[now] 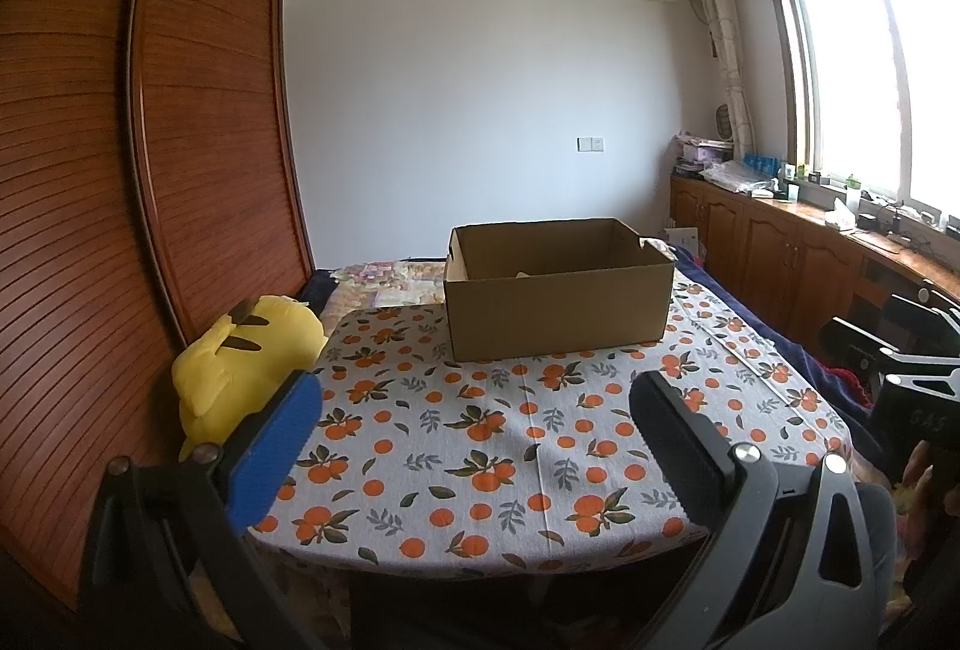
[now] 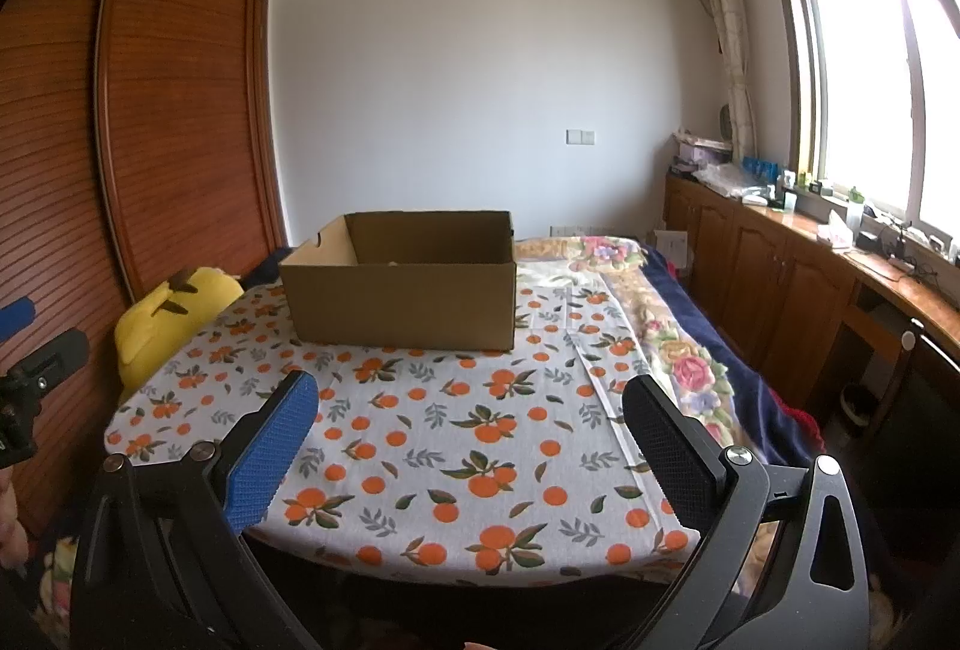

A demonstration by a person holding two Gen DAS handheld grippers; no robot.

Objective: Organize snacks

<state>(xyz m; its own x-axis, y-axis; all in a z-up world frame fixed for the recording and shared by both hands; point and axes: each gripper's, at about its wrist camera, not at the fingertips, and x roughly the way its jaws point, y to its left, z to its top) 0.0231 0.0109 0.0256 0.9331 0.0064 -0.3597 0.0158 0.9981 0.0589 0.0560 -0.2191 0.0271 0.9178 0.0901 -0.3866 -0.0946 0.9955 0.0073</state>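
Our left tongs [image 1: 474, 446] and right tongs [image 2: 471, 446] spread apart, empty, low in frame, cardboard box [image 1: 558, 311] on tabletop [image 1: 480, 440] well beyond, mid-frame.

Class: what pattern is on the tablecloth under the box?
Oranges with leaves on grey tablecloth; right wrist view.

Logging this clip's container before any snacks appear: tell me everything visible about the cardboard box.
The box is plain brown corrugated cardboard, rectangular, open-topped, with no flaps sticking up. One short end wall has a curved cut-out in its rim. It sits upright and flat at the far side of the orange-print cloth. A small pale something shows low inside; too little shows to identify it. Neither gripper touches it: left gripper and right gripper both hang open, well short of it.
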